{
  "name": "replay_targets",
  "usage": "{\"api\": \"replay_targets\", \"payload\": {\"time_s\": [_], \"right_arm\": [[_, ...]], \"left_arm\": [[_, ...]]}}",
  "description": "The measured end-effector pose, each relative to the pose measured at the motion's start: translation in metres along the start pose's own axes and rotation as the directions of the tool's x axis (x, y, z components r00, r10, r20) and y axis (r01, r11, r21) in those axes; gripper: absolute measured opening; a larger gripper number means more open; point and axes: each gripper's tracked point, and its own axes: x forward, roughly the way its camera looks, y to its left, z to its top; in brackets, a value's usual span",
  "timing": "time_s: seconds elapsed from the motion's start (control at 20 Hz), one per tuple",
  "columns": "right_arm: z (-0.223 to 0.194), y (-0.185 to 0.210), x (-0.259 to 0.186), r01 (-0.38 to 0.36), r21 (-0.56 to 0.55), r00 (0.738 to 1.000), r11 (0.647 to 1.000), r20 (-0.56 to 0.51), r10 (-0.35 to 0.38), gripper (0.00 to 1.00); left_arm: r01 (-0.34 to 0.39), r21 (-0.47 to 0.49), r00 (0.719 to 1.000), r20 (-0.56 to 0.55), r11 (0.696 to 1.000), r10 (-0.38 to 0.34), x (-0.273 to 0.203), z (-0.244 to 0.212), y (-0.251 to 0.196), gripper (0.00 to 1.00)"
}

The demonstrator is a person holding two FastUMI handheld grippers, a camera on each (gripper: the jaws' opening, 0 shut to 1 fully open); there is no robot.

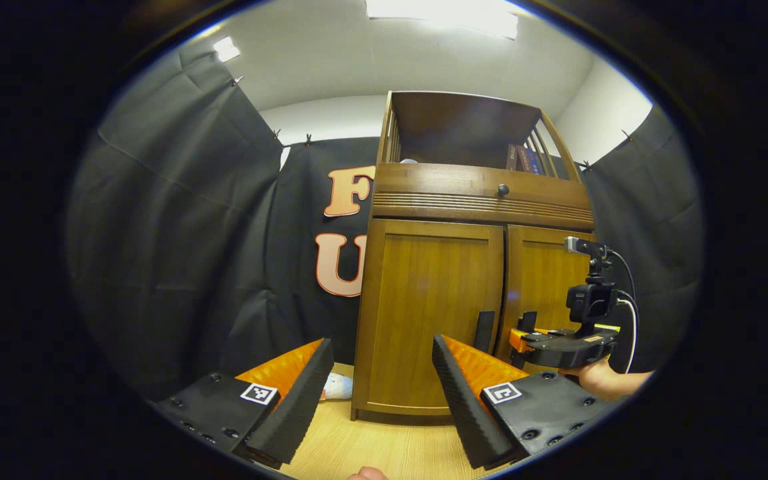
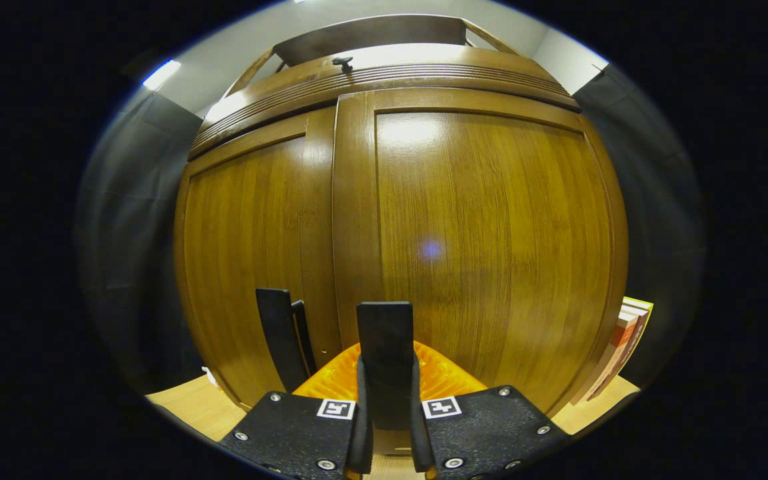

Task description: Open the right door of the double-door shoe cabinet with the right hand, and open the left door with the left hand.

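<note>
On the pale wood floor (image 1: 384,447), between black cloth walls (image 1: 177,253), stands the shoe cabinet (image 1: 477,200), both doors closed. Floor lies open before the left door (image 1: 434,313), where the left gripper (image 1: 377,393) hangs wide apart, holding nothing. The right gripper (image 2: 387,427) is clamped on the right door's handle (image 2: 385,353), beside the left door's handle (image 2: 276,337).
</note>
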Motion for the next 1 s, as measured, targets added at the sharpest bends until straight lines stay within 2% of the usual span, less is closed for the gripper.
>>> {"api": "replay_targets", "payload": {"time_s": [0.2, 0.25, 0.3, 0.45, 0.5, 0.55, 0.65, 0.7, 0.8, 0.95, 1.0], "right_arm": [[-0.001, 0.000, -0.021, -0.020, 0.008, 1.000, 1.000, -0.006, 0.021, 0.23], [-0.001, -0.001, -0.027, -0.028, 0.013, 1.000, 1.000, -0.008, 0.028, 0.18], [-0.001, -0.002, -0.034, -0.033, 0.019, 0.999, 0.999, -0.009, 0.033, 0.22], [-0.002, -0.006, -0.060, -0.044, 0.000, 0.999, 0.999, -0.010, 0.044, 0.23], [-0.002, -0.009, -0.071, -0.049, -0.010, 0.999, 0.999, -0.012, 0.049, 0.27], [-0.002, -0.012, -0.080, -0.052, -0.012, 0.999, 0.999, -0.015, 0.052, 0.22], [0.000, -0.019, -0.097, -0.054, -0.001, 0.998, 0.999, -0.019, 0.054, 0.23], [0.002, -0.023, -0.107, -0.053, 0.001, 0.998, 0.999, -0.019, 0.053, 0.23], [0.002, -0.033, -0.126, -0.059, -0.010, 0.998, 0.998, -0.020, 0.059, 0.23], [0.002, -0.049, -0.151, -0.067, -0.017, 0.997, 0.998, -0.045, 0.066, 0.22], [0.002, -0.056, -0.159, -0.064, -0.015, 0.997, 0.998, -0.051, 0.063, 0.22]], "left_arm": [[0.002, 0.003, 1.000, 0.003, 1.000, -0.002, -0.004, 0.002, -0.005, 0.95], [0.003, 0.002, 1.000, 0.003, 1.000, -0.003, -0.006, 0.002, -0.006, 0.94], [0.007, 0.002, 1.000, 0.001, 1.000, -0.007, -0.006, 0.002, -0.009, 0.92], [0.018, 0.003, 1.000, -0.003, 1.000, -0.018, -0.008, 0.000, -0.017, 0.92], [0.025, 0.001, 1.000, -0.005, 1.000, -0.025, -0.008, 0.000, -0.021, 0.92], [0.032, 0.000, 0.999, -0.006, 0.999, -0.032, -0.009, 0.000, -0.025, 0.92], [0.043, 0.000, 0.999, -0.005, 0.999, -0.043, -0.010, -0.002, -0.032, 0.96], [0.048, -0.001, 0.999, -0.004, 0.999, -0.048, -0.010, -0.002, -0.036, 0.92], [0.067, -0.004, 0.998, -0.009, 0.998, -0.067, -0.011, -0.002, -0.045, 0.96], [0.094, -0.010, 0.995, -0.010, 0.995, -0.095, -0.012, -0.005, -0.059, 0.96], [0.104, -0.012, 0.995, -0.011, 0.995, -0.104, -0.011, -0.006, -0.063, 0.92]]}}
